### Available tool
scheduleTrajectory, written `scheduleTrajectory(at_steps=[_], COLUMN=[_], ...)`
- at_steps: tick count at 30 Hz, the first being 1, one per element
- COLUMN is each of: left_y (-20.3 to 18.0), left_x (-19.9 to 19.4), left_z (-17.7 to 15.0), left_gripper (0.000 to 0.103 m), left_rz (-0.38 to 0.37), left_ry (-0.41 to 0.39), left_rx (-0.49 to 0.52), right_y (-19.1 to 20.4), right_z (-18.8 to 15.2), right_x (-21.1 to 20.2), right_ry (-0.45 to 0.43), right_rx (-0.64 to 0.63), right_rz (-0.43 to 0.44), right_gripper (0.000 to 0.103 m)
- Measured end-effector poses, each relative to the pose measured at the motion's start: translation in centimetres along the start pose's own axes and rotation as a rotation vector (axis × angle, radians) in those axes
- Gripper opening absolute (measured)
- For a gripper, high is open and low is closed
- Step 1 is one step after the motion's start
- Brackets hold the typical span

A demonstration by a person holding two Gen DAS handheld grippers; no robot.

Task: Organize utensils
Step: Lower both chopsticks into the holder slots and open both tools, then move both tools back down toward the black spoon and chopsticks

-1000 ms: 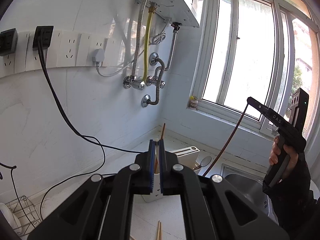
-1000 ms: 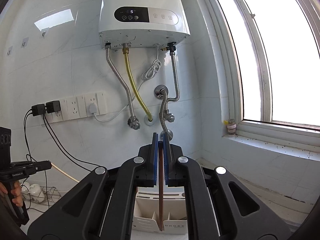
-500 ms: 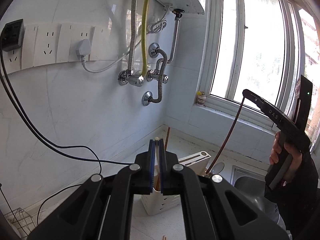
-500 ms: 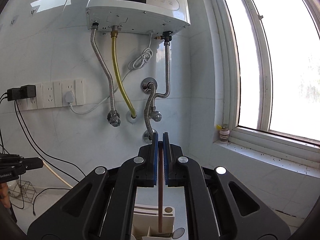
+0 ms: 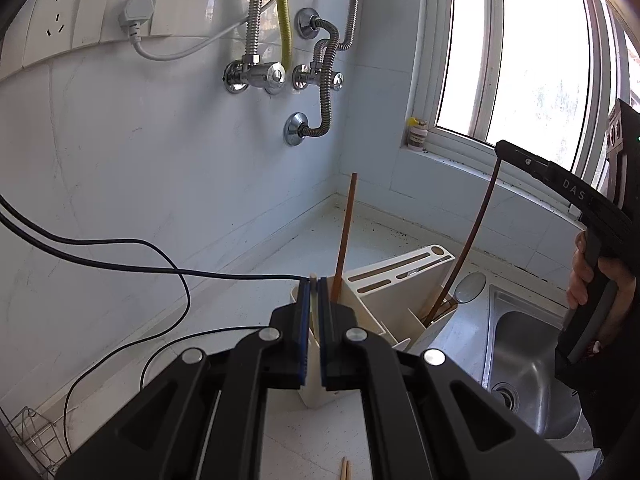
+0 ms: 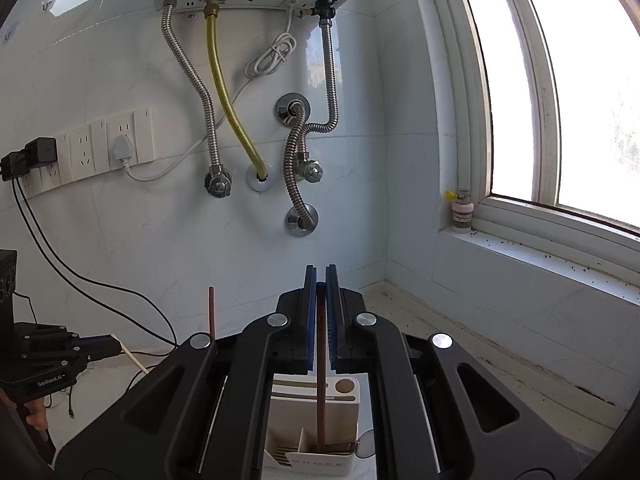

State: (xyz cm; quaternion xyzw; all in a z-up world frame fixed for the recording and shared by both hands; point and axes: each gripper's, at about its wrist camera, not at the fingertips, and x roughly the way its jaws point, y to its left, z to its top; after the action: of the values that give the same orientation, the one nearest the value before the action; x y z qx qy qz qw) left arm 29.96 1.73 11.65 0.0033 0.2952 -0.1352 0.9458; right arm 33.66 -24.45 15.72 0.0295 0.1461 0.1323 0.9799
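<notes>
The white holder (image 5: 404, 300) stands by the sink (image 5: 524, 364). A brown stick (image 5: 345, 232) and a spoon (image 5: 470, 289) stand inside. The right gripper (image 6: 320, 280) pinches a dark stick (image 6: 321, 400) reaching into it. The left gripper (image 5: 315, 286) pinches a pale stick (image 5: 314, 308).

The lower end of the dark chopstick (image 6: 320, 420) is concealed inside a compartment of the utensil holder (image 6: 312, 456), whose base is cut off by the bottom edge. The pale chopstick (image 5: 314, 300) is largely masked by the left gripper (image 5: 315, 292). The printed lettering on the holder is too small to read.
</notes>
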Motion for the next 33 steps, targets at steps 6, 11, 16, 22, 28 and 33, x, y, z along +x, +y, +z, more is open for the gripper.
scheduleTrajectory(at_steps=[6,11,16,22,28,33], left_y=[0.3,0.5,0.7,1.5,1.6,1.4], left_x=[0.4,0.6,-1.1,-4.8,-7.4,-8.1], left_z=[-0.2,-0.3,0.0,0.3,-2.6,-7.0], left_gripper=[0.004,0.009,0.032,0.036,0.038,0.038], left_rz=[0.023,0.062,0.083,0.108,0.131,0.13], left_ry=[0.019,0.024,-0.036,-0.1,-0.059,0.023], left_rx=[0.004,0.017,0.036,0.015,0.0,-0.01], right_y=[-0.2,-0.3,-0.2,1.2,3.4,4.3], right_z=[-0.7,-0.4,0.7,1.2,-2.1,-6.8], right_x=[0.2,-0.6,-3.4,-7.7,-10.9,-12.2], right_ry=[0.031,0.012,-0.05,-0.089,-0.001,0.11], right_rx=[0.01,0.021,0.024,-0.009,-0.039,-0.017], right_rz=[0.0,-0.006,0.007,0.069,0.142,0.212], right_gripper=[0.015,0.016,0.023,0.024,0.028,0.028])
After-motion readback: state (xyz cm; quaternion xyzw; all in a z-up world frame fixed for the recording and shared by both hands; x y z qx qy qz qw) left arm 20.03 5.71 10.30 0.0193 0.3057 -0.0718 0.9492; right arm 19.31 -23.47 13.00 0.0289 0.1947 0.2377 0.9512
